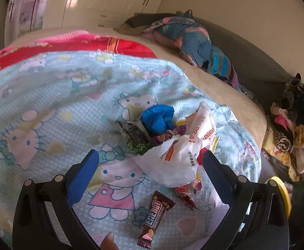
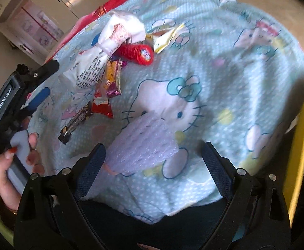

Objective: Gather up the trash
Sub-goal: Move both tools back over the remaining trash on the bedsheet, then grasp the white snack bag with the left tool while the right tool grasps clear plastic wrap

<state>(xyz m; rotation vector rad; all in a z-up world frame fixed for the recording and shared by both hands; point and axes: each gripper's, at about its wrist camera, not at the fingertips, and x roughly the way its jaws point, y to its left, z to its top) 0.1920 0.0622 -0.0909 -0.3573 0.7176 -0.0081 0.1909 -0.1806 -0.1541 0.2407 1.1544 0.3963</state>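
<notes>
Left claw [image 1: 149, 162]: released, above crumpled white printed plastic bag [image 1: 181, 152].
Right claw [image 2: 154, 158]: released, lilac foam net sleeve [image 2: 145, 148] between fingers.

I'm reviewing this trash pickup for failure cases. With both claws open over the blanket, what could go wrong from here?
1. The purple foam net is light and soft; the right claw might pinch the blanket along with it.
2. The white plastic bag lies over other wrappers, so the left claw could drag or scatter them.
3. The flat energy bar wrapper may slip from the pads.
</notes>
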